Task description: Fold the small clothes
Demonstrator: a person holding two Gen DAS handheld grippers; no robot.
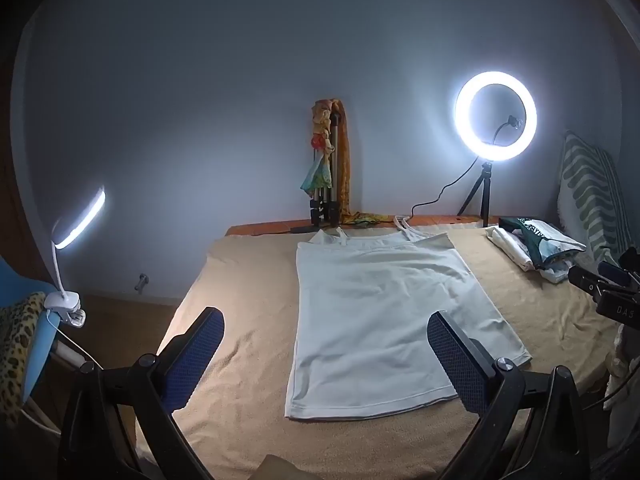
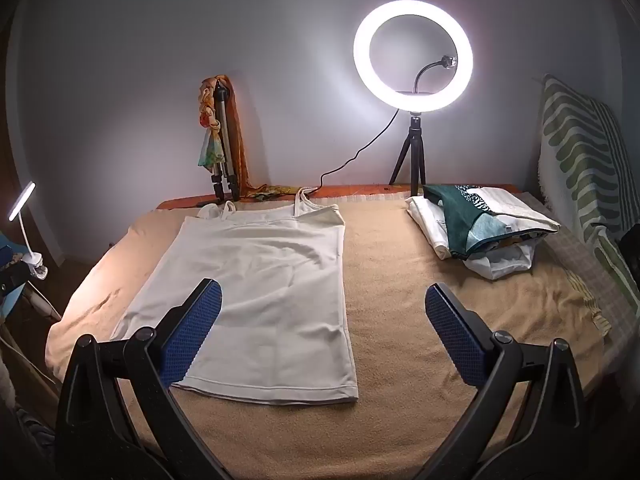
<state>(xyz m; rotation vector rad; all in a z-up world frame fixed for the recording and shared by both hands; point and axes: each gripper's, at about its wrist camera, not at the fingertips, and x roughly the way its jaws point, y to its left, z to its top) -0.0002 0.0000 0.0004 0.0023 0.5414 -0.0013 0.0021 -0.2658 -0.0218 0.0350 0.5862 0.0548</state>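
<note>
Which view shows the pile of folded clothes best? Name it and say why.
The right wrist view: the pile of folded clothes sits large and unobstructed on the tan blanket, its green and white layers distinct. The left wrist view shows the same pile smaller, squeezed toward the right edge.

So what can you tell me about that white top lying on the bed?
The white camisole top is a plain, soft-looking knit with thin shoulder straps and a stitched hem. It lies spread flat, not yet folded, with light creases, on the tan blanket. The straps point toward the far wall and the hem lies nearest the cameras. Nothing rests on it, and neither gripper holds it. The pile of other clothes sits apart, to its right.
</note>
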